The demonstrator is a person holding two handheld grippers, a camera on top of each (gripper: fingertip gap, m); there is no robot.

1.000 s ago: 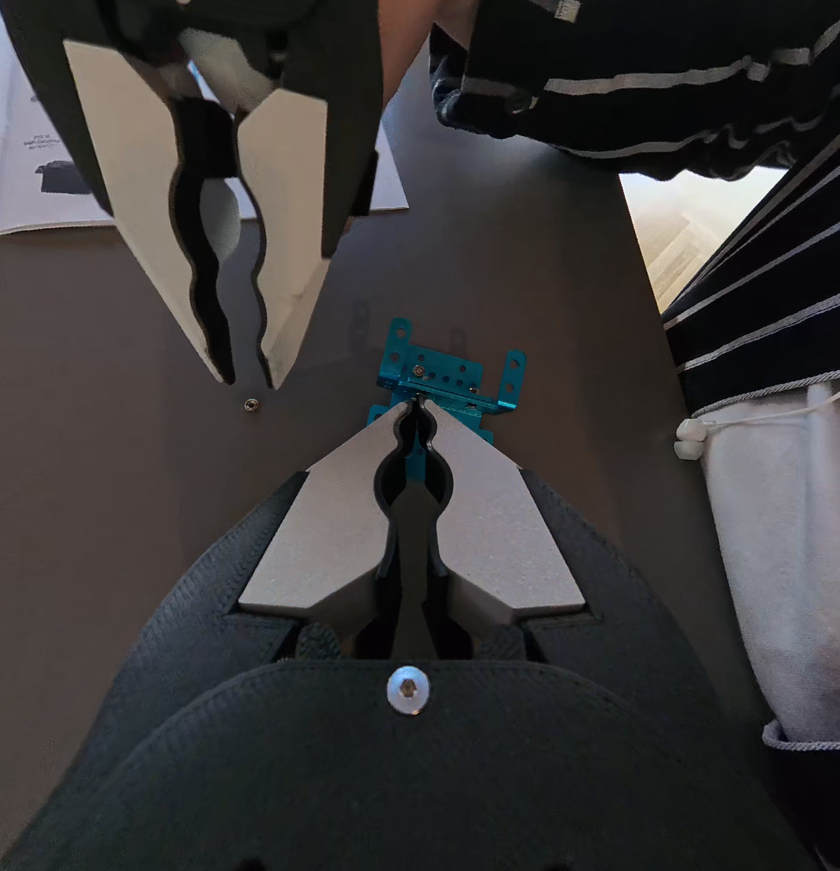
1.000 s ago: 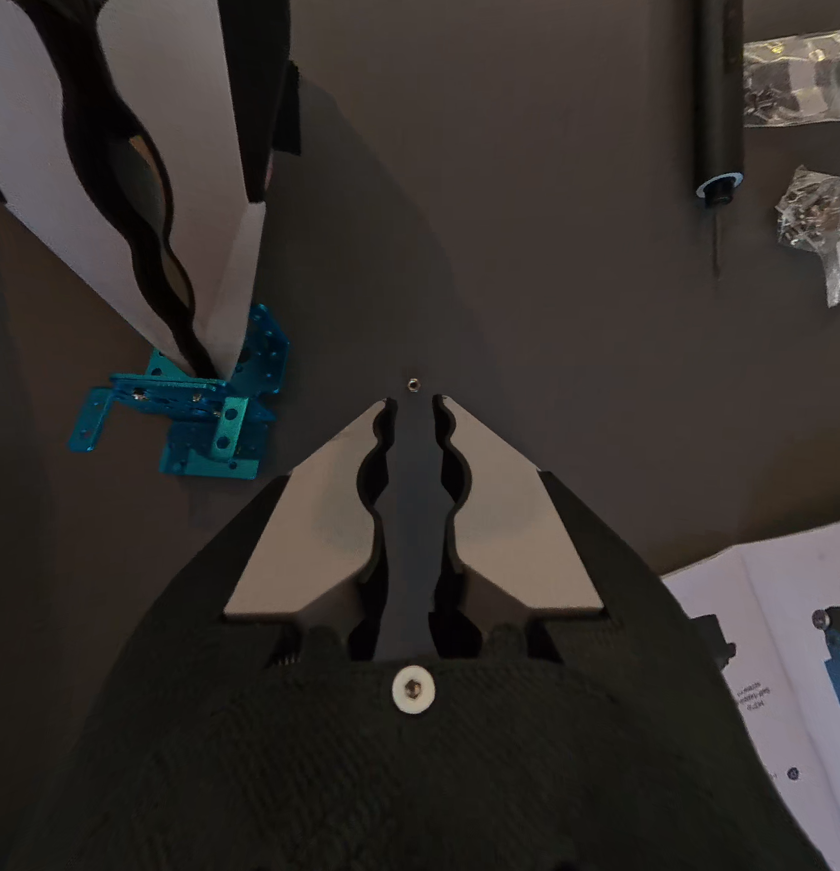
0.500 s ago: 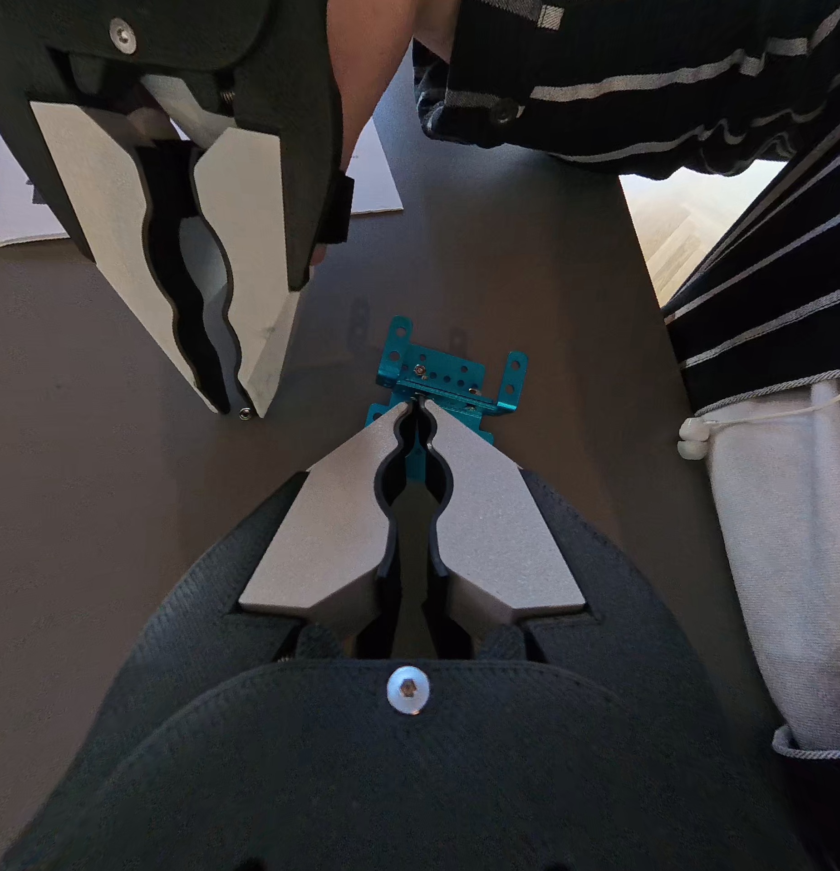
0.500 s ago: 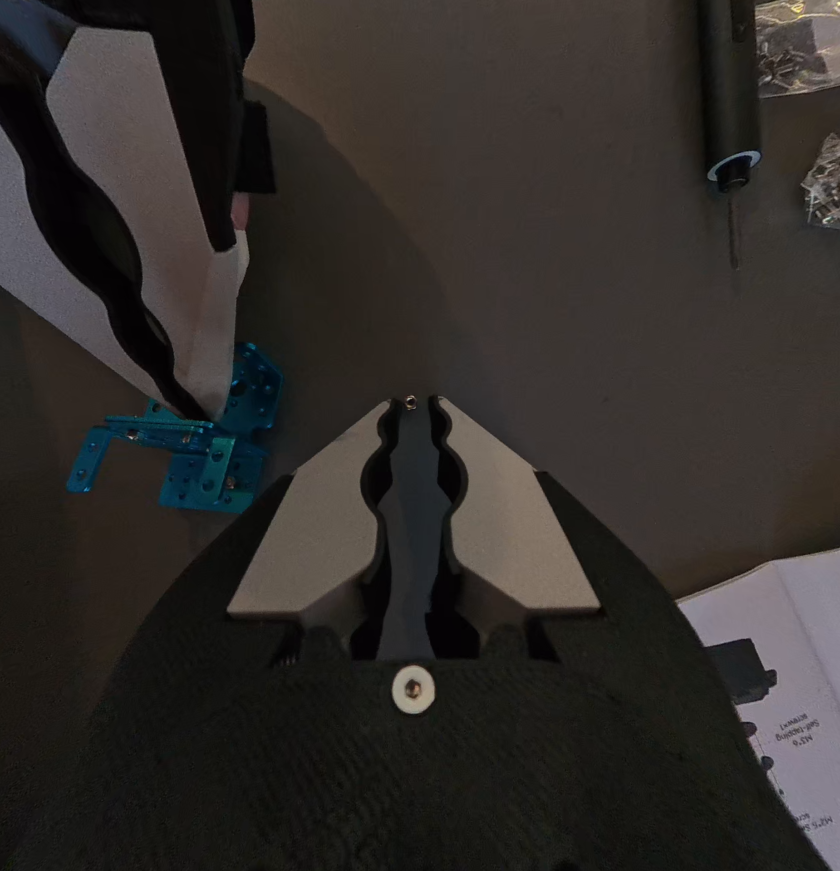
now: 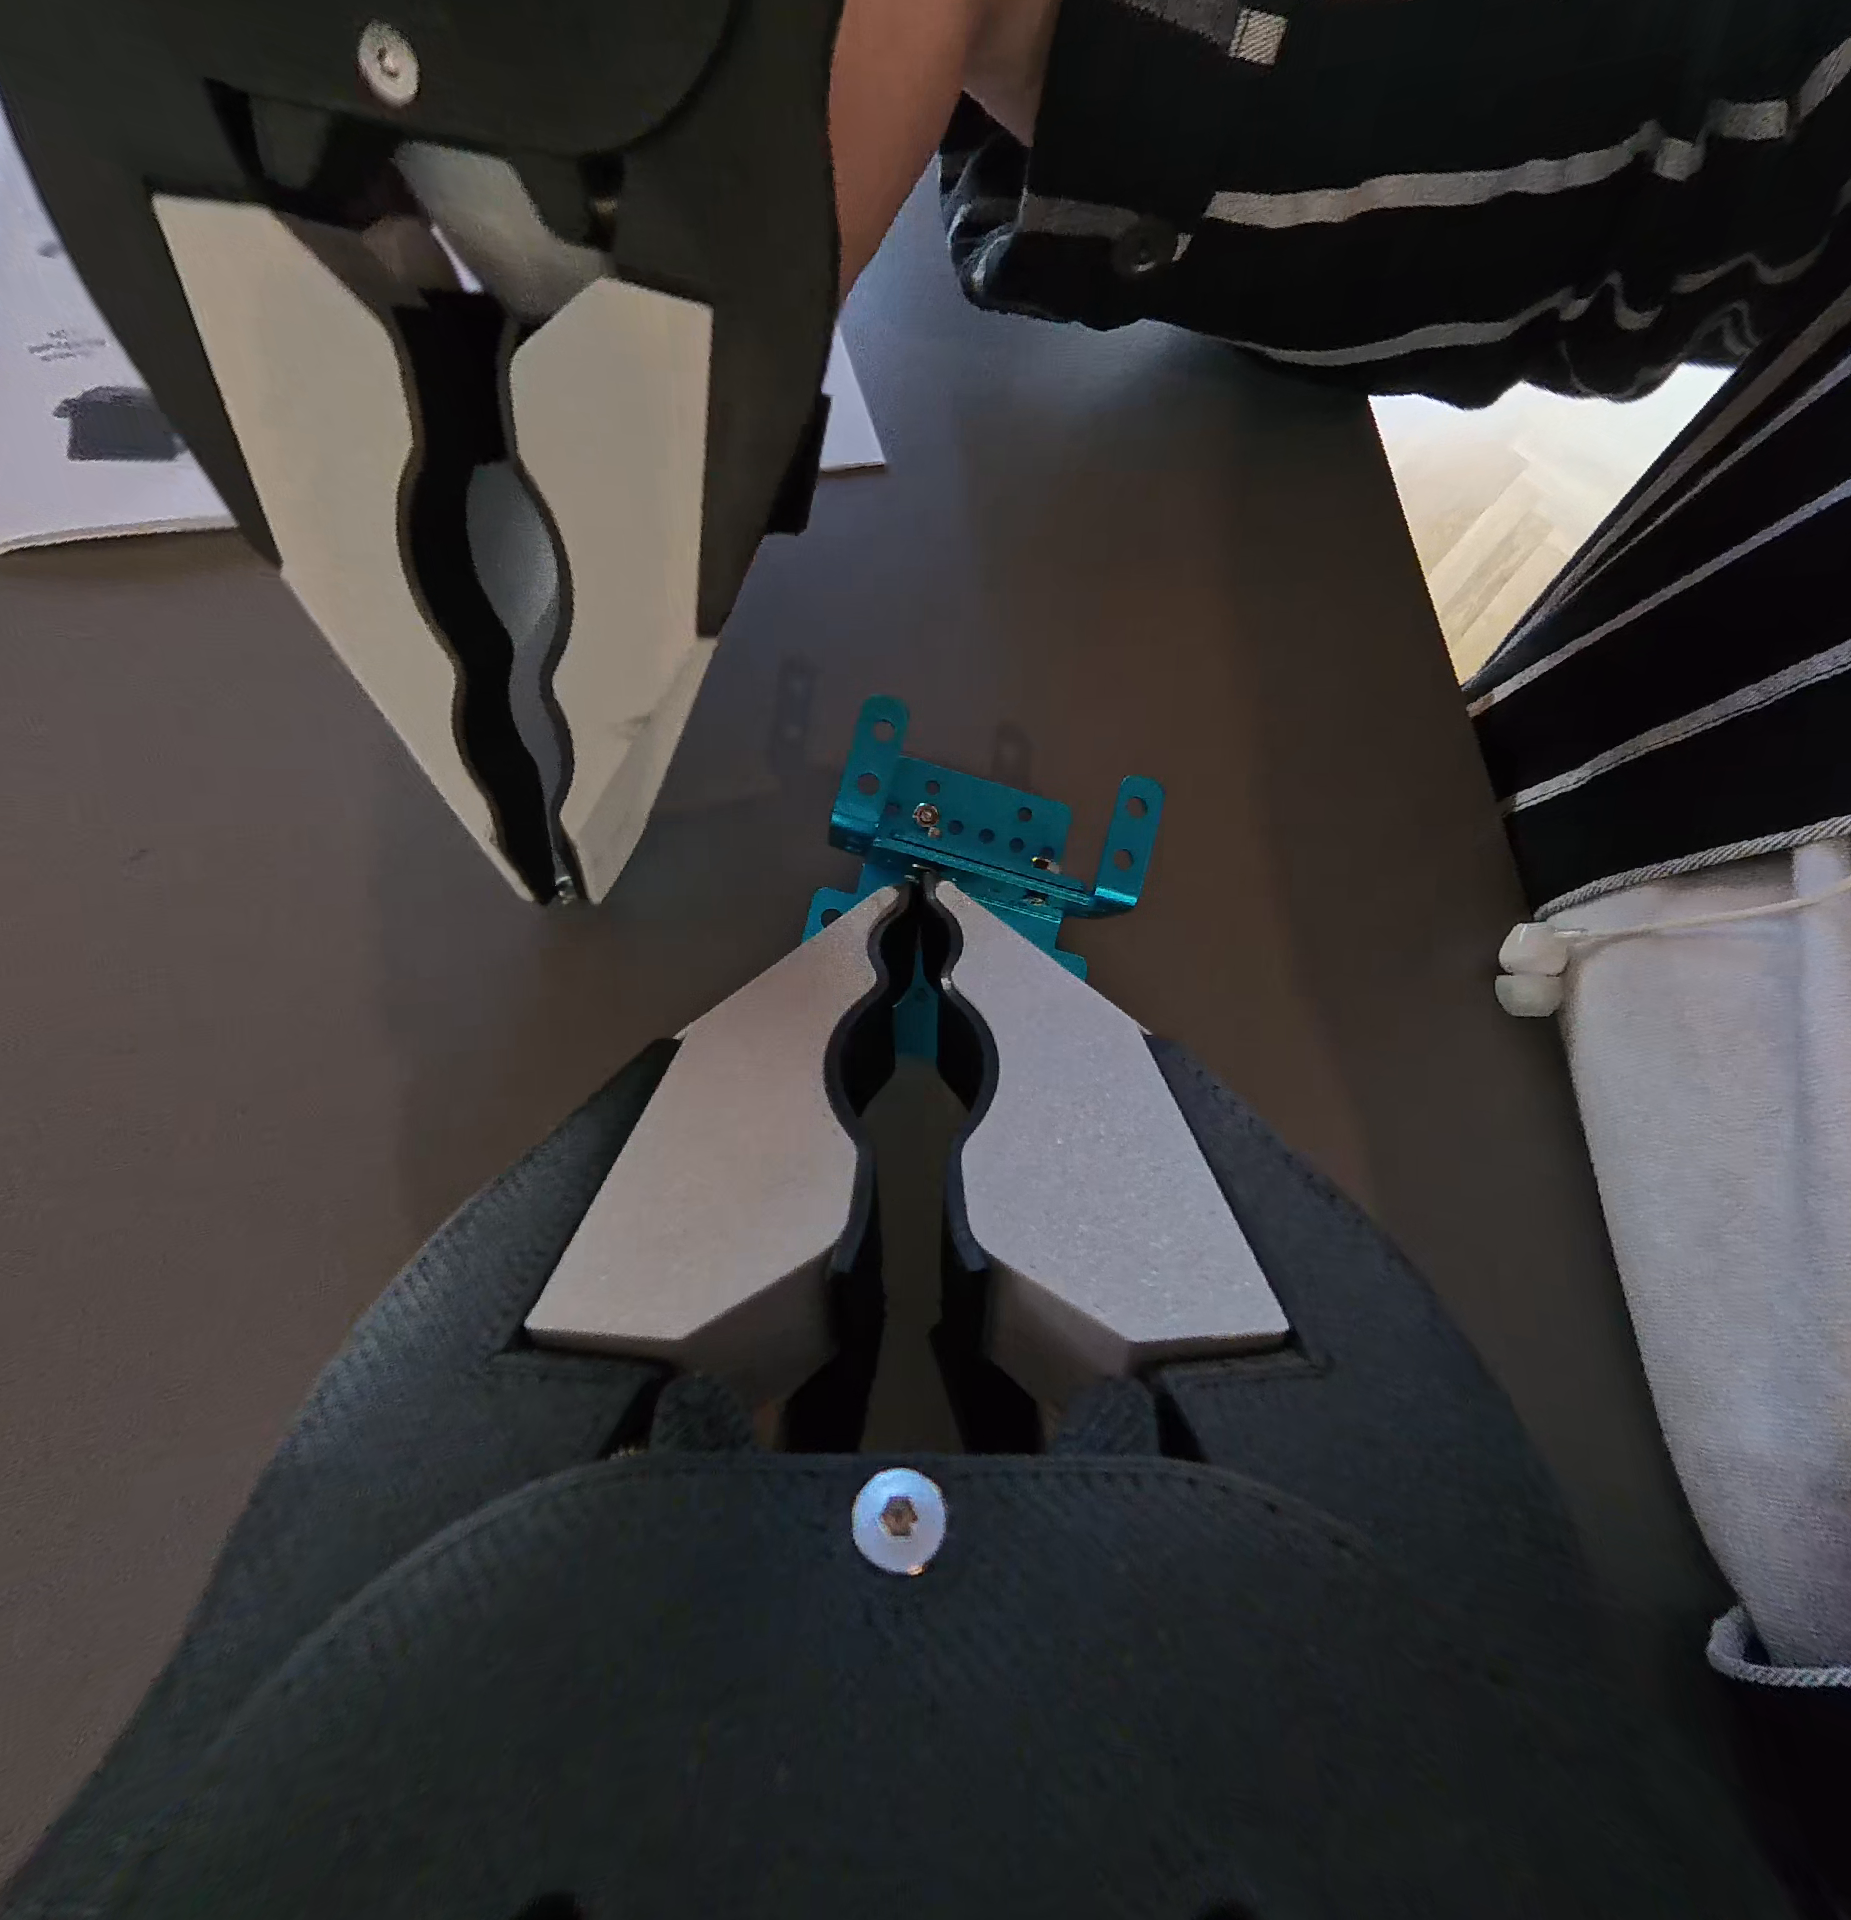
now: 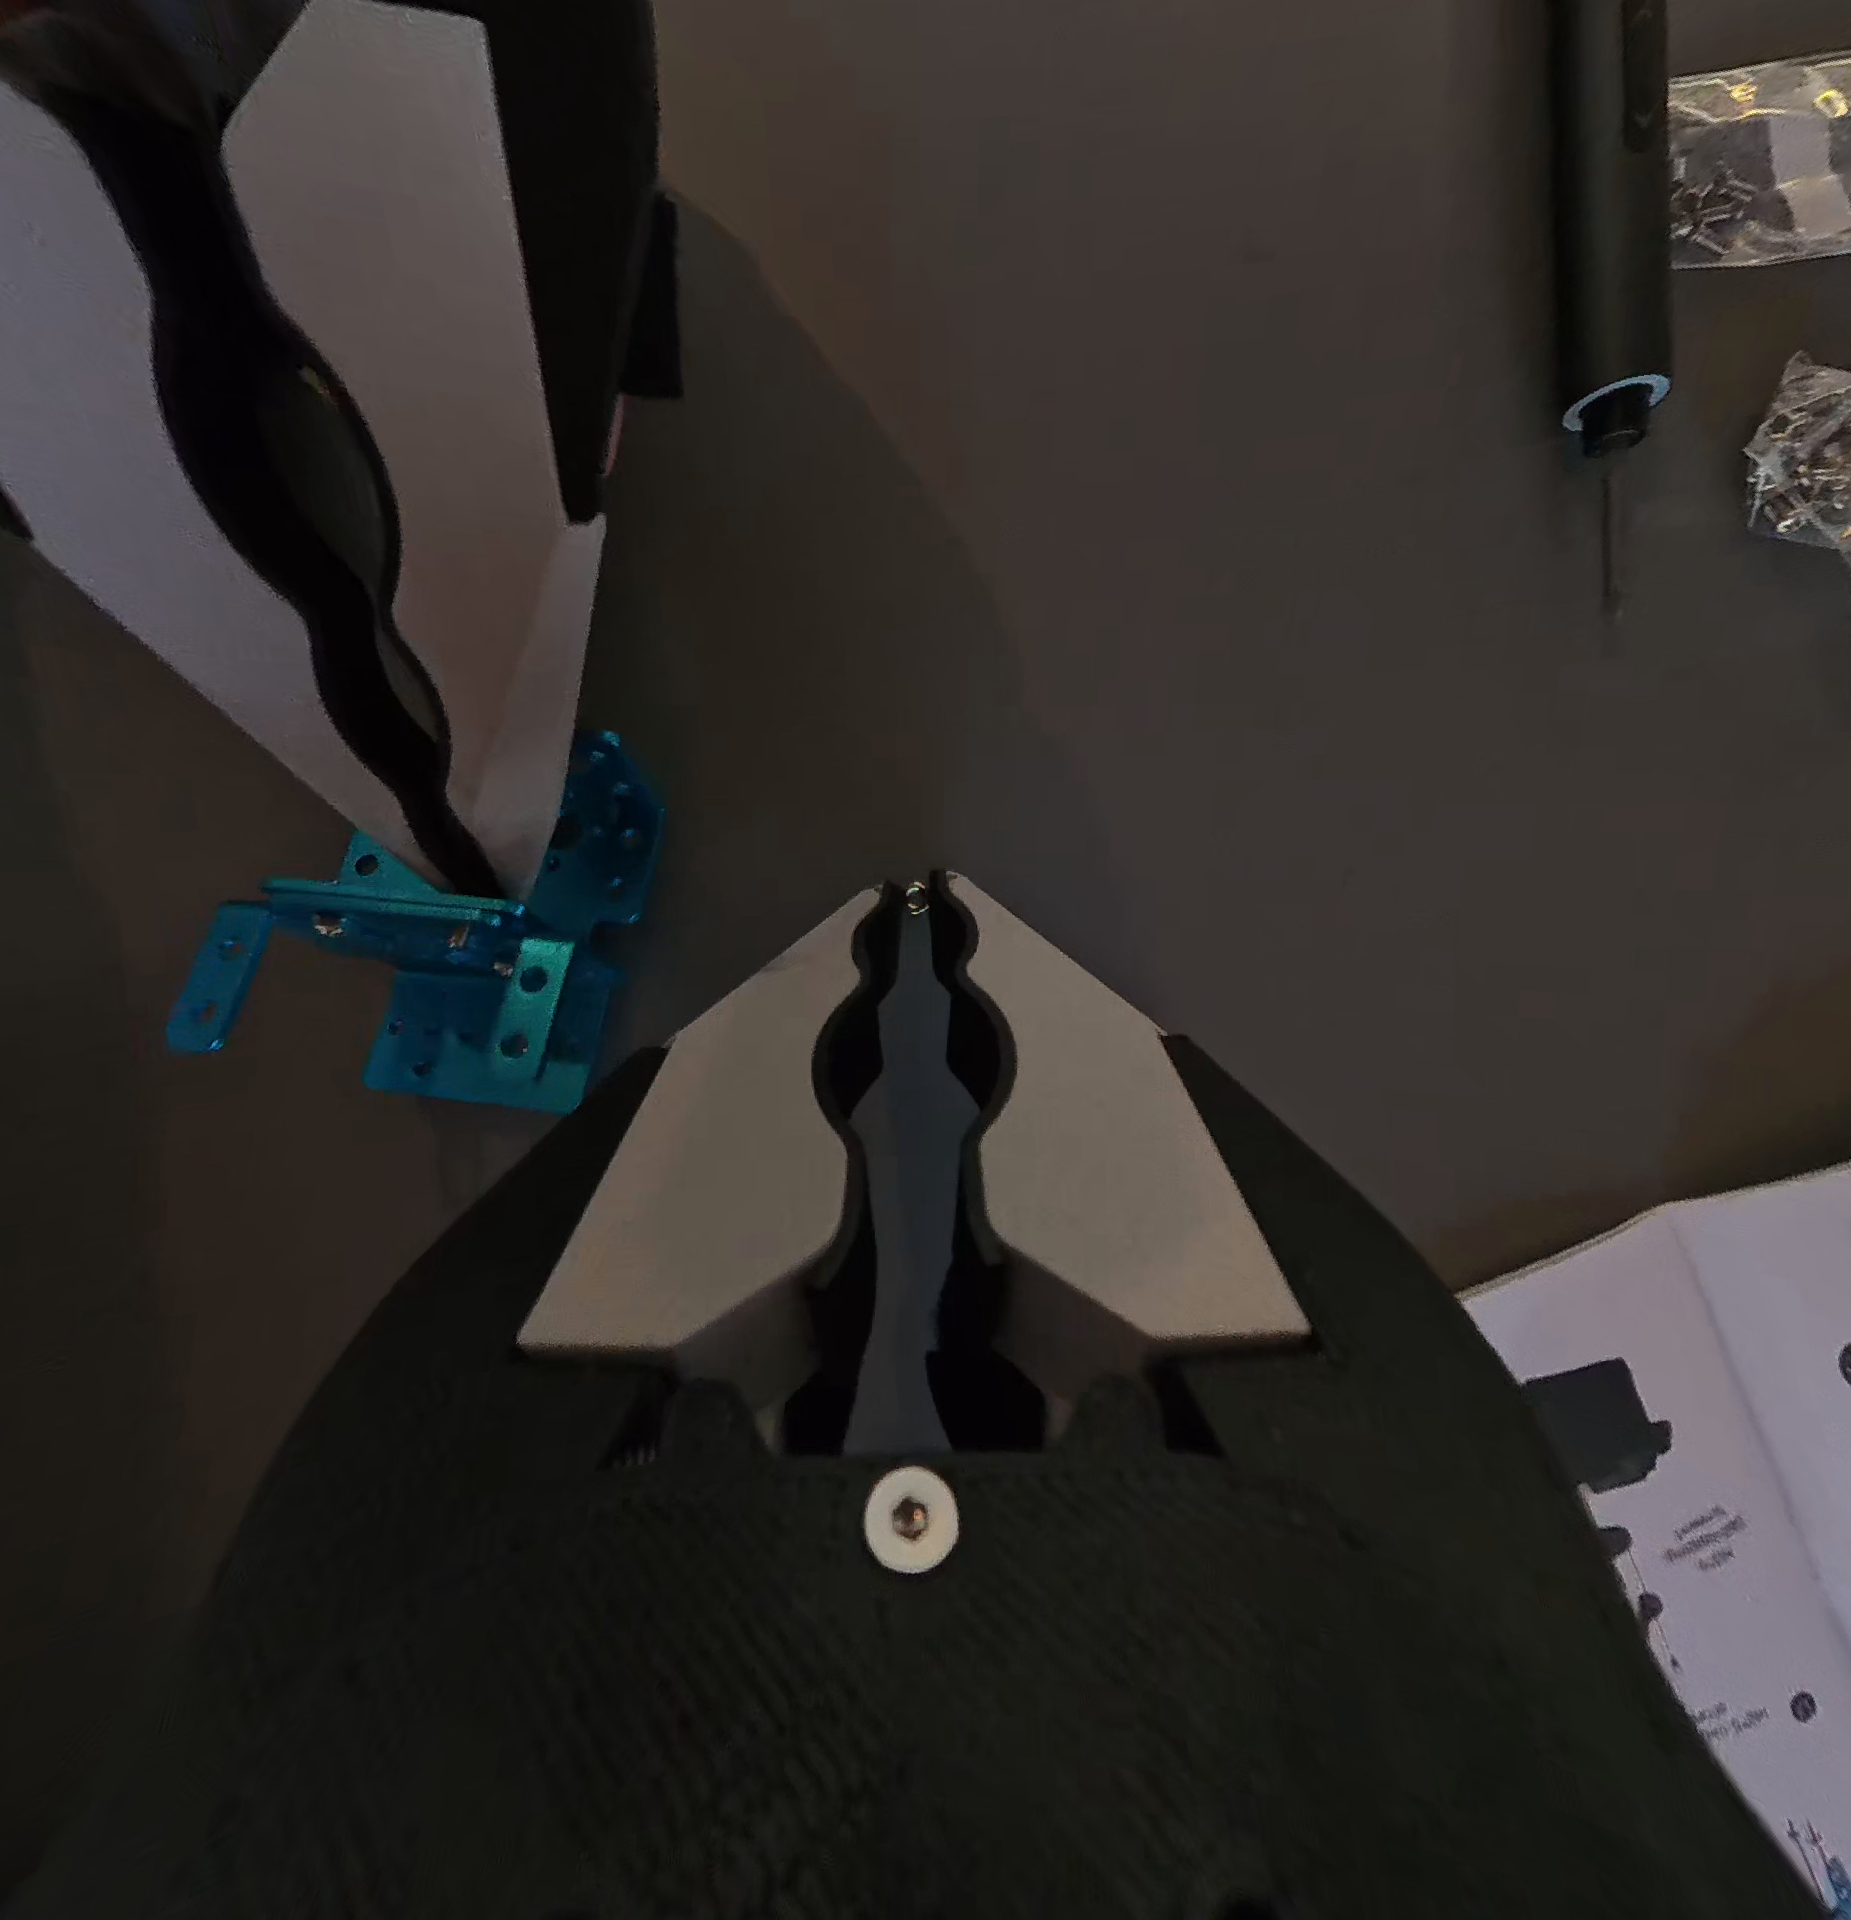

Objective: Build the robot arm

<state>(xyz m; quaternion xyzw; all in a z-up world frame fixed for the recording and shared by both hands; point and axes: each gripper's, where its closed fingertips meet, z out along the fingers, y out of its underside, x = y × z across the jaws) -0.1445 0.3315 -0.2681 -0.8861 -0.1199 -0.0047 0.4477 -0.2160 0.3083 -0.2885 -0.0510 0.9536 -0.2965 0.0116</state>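
Clearly, two separate things are gripped at this moment. The left gripper is clenched on the blue metal bracket, its tips pinching the near edge of that perforated piece, which sits on the dark table; a small screw is already seated in the bracket's top plate. The right gripper is closed almost fully, and a tiny silver nut is held between its very tips, at or just above the table top; whether it is lifted clear cannot be told. Nut and bracket are kept apart, with bare table between them.

As a judgement only: the bracket appears partly put together, and the tiny nut is not yet joined to it.

Farther off, a black screwdriver lies with its thin bit toward the camera, beside clear bags of small hardware. An open instruction booklet lies near the right gripper, and a striped sleeve is seen above the table edge.
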